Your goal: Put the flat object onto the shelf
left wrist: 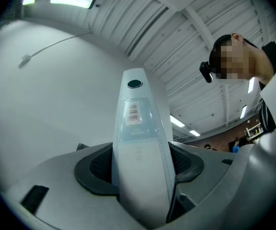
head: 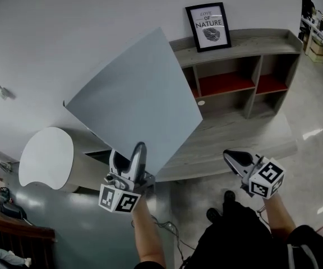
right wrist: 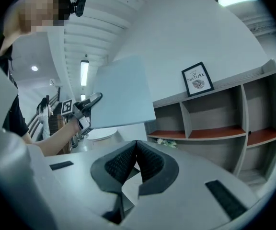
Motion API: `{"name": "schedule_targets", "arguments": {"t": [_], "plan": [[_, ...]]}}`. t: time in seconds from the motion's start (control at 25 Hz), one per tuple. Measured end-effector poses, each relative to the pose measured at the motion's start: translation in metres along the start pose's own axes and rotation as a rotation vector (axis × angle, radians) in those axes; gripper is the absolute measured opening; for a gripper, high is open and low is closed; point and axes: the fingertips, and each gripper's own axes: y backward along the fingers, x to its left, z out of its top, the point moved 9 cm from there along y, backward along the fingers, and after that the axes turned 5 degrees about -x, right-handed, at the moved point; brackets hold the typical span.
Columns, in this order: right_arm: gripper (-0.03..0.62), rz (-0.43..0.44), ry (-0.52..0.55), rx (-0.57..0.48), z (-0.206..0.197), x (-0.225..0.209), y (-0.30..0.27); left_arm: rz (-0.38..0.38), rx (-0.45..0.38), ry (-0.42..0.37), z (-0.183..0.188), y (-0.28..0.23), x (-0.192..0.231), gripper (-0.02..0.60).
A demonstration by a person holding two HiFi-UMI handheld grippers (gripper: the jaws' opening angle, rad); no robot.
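Against the white wall [head: 66, 27] stands a seemingly wooden shelf [head: 251, 43].

The flat panel [head: 136, 102] hides part of the shelf [head: 257, 42] (barcode label [left wrist: 133, 112] unreadable).

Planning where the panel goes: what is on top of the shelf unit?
A framed print stands on the shelf unit's top, against the wall; nothing else shows. Its left end is hidden behind the flat panel in the left gripper.

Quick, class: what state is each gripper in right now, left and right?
Left gripper: closed on the flat grey board.
Right gripper: closed, holding nothing.
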Motion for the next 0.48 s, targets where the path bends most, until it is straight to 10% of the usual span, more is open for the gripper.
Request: {"name": "schedule_targets", "arguments": {"t": [0.48], "plan": [[0.012, -0.013, -0.001, -0.060, 0.016, -0.039, -0.033, -0.055, -0.048, -0.078, 0.025, -0.103, 0.044, 0.304]]}}
